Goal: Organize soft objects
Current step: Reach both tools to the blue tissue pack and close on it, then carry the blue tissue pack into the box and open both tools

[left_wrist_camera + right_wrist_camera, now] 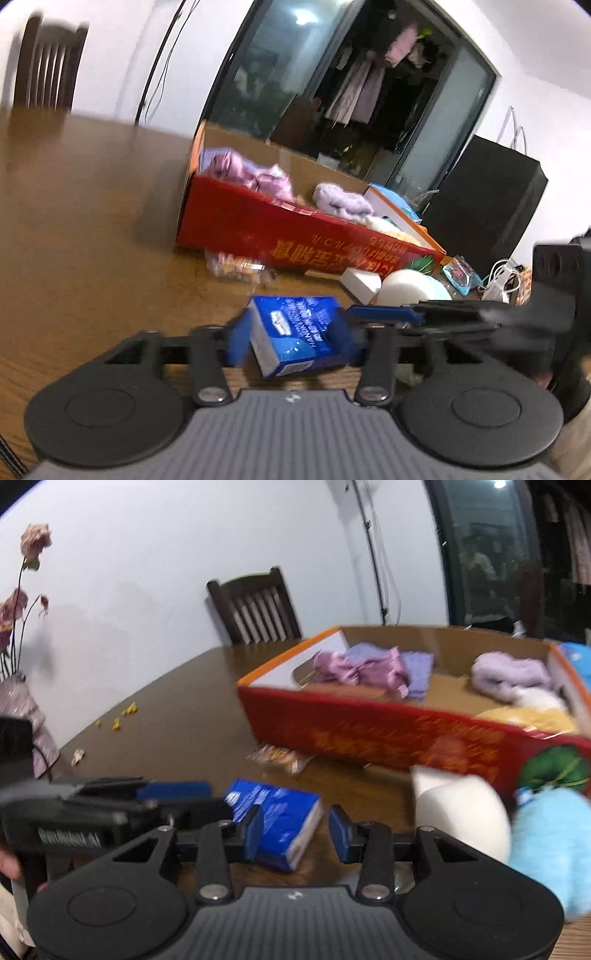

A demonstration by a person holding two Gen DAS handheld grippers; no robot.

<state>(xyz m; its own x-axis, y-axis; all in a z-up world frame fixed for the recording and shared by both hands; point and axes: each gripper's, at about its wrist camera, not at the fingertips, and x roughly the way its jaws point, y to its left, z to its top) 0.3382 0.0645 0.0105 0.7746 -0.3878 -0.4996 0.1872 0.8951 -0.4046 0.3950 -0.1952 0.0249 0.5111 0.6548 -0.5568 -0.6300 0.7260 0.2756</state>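
A blue tissue pack point(299, 332) sits tilted between the blue pads of my left gripper point(295, 343), which is shut on it, just above the wooden table point(92, 221). My right gripper point(373, 317) reaches in from the right beside the pack. In the right wrist view the pack point(277, 812) lies between the fingers of my right gripper point(297, 830); the left pad overlaps it and the right pad stands off it, so the jaws are open. My left gripper point(207, 801) comes in from the left. The red cardboard box point(369, 731) holds pink cloth point(362, 668) and a lilac towel point(509, 674).
A white roll point(461, 819) and a light blue fluffy thing point(546, 842) lie to the right of the pack. A clear snack wrapper point(280, 757) lies against the box. A vase of dried flowers point(22, 709) stands at the left, a chair point(258, 609) behind the table.
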